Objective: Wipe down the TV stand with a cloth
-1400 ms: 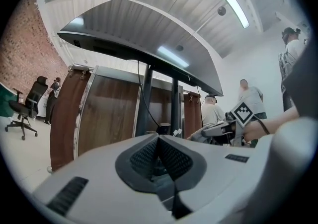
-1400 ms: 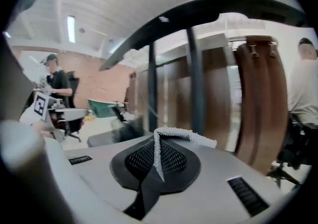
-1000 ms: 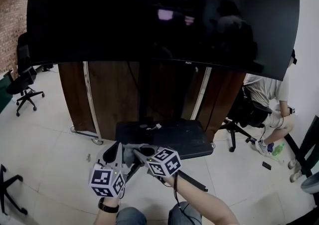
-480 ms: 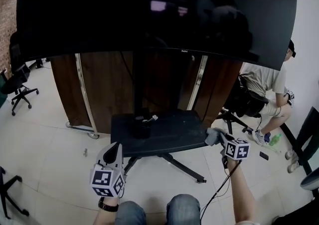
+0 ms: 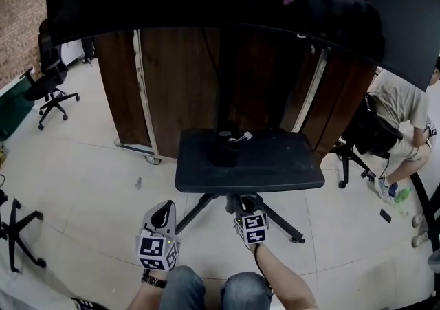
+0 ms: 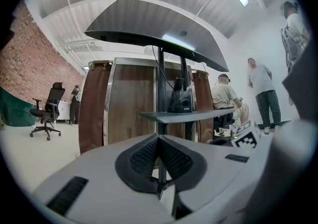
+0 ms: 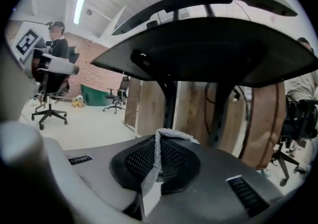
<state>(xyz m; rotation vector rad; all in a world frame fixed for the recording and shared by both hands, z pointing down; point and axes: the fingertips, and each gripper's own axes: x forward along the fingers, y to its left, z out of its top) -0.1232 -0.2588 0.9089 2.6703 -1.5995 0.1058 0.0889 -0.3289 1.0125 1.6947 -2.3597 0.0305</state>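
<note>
Two closed grippers hover below the stand's (image 5: 249, 171) near edge: right gripper (image 5: 246, 203) pinches a grey cloth (image 7: 155, 160); left gripper (image 5: 163, 214), empty, sits further left.

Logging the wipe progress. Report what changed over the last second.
The right gripper, shut on the cloth, swept out to the right end of the shelf, then came back below its front edge. The left gripper stayed low; it is shut and empty.

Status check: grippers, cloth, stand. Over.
Left gripper shut, empty. Right gripper shut on cloth, below shelf front edge. Box and cable at shelf rear.
</note>
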